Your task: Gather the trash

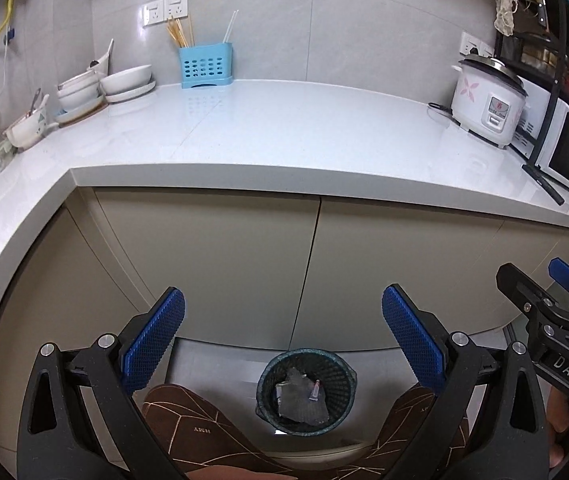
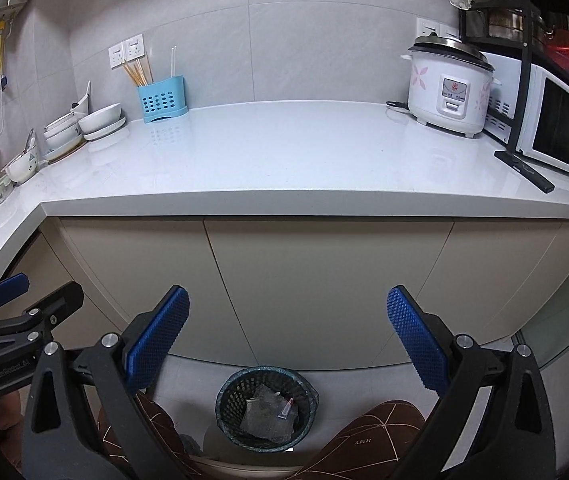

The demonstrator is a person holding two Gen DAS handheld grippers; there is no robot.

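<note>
The surface point(image 1: 284, 132) ran wide across both views, its left arm cut off at the frame edge by a sink corner. Cabinets point(image 1: 212, 264) below it were shut, so their contents were hidden. A microwave point(image 1: 568, 152) sat at the far right under a dark rack, partly cut off; the rack's items were too cramped to make out. A rice cooker point(image 1: 488, 100) stood just beside it. Bowls point(image 1: 124, 80) were stacked at the back left, near a blue holder point(image 1: 204, 66) with chopsticks.

On the floor a mesh bin point(image 1: 306, 390) stood between the person's knees point(image 1: 188, 412), which were in brown patterned trousers. The trash point(image 1: 302, 398) lay inside the bin: a grey crumpled wrapper and a small tube on top; anything deeper was hidden.

The left claw point(image 1: 283, 336) was spread wide, empty, held above the bin. The right claw point(image 2: 288, 338) was likewise spread wide and empty, above the same bin. Each claw showed at the other view's edge, cut off. The hands were mostly hidden behind the claw frames.
</note>
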